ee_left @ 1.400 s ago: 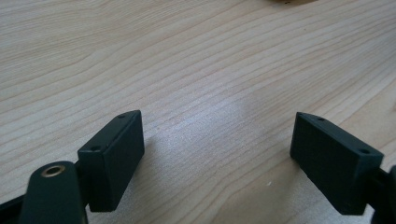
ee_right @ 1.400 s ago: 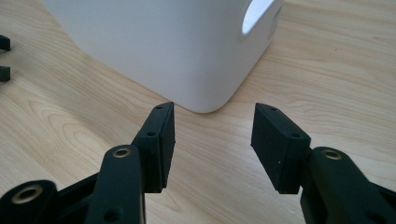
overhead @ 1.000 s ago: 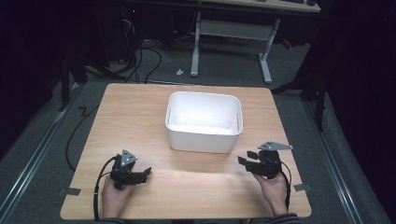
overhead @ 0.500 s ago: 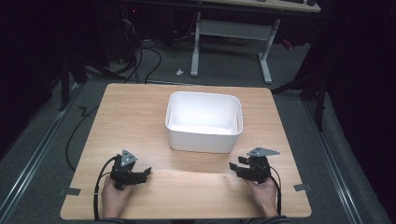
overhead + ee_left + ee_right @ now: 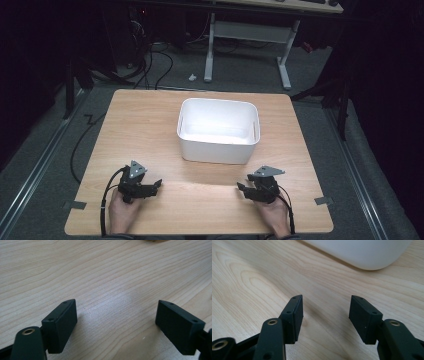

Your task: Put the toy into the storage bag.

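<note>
A white plastic tub (image 5: 218,131) stands in the middle of the wooden table (image 5: 150,120), and it looks empty from above. My left gripper (image 5: 156,184) rests low at the near left of the table, held by a hand, its jaws pointing right. In the left gripper view the left gripper (image 5: 117,315) is open wide over bare wood. My right gripper (image 5: 241,187) sits at the near right, in front of the tub's right corner, jaws pointing left. In the right gripper view the right gripper (image 5: 325,307) is open with nothing between its jaws, and the tub's rounded corner (image 5: 362,252) lies just ahead.
Grey carpet surrounds the table. A desk frame with white legs (image 5: 209,50) and loose cables (image 5: 150,65) stand beyond the far edge. A cable (image 5: 82,140) trails off the table's left side. Tape marks (image 5: 324,201) sit at the near corners.
My right gripper has moved left and toward the near edge, settling lower over the table. The left gripper and the tub have stayed put.
</note>
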Demonstrator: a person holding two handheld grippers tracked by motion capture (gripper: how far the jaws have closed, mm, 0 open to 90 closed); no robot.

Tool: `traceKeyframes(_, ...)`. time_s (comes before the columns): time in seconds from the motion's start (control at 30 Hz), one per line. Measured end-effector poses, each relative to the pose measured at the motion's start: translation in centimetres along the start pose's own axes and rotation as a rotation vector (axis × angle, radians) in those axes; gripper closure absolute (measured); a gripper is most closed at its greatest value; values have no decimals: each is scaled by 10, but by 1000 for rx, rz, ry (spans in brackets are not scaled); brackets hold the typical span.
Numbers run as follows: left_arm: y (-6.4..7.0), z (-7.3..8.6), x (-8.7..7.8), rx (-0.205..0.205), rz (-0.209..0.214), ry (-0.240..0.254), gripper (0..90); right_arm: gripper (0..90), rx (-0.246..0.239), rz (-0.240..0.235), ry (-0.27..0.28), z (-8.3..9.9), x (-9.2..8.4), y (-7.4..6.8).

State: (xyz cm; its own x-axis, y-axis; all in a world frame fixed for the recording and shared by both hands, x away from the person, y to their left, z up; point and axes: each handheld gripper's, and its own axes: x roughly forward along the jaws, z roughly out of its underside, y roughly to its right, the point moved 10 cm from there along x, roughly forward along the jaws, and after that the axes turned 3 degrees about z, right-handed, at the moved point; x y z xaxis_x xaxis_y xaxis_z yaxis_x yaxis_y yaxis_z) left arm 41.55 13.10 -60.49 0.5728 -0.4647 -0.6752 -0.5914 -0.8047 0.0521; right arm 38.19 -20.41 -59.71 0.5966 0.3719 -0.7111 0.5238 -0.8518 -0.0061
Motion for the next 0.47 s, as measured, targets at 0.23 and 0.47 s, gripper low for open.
traceKeyframes(0.23, 0, 0, 0, 1, 1, -2, 180, 370, -51, 39, 35, -1, 5, -5)
traceKeyframes(0.47, 0, 0, 0, 1, 1, -1, 180, 331, -45, 41, 29, 0, 5, -5)
